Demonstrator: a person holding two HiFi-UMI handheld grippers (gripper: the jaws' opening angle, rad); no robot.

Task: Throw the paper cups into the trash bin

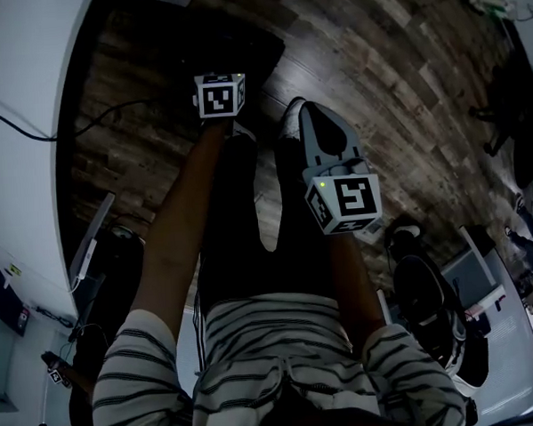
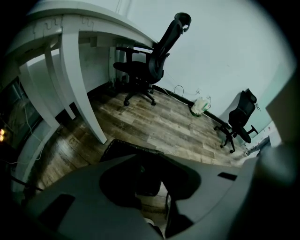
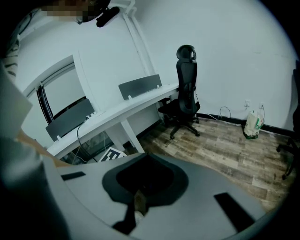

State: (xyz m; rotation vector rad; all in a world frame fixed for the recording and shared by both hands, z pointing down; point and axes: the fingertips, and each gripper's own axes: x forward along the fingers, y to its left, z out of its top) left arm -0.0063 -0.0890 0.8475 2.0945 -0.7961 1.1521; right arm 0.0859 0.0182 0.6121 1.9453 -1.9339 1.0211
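trash bin: black, squarish rim, on wood-plank floor. left gripper above bin, grey jaws narrowly apart, empty. right gripper near bin, jaws together, empty.

I am looking into an office. Long white desks stand on curved legs and carry grey divider panels. Black swivel chairs on castors stand about a wood-plank floor, and cables trail along the plain white wall.
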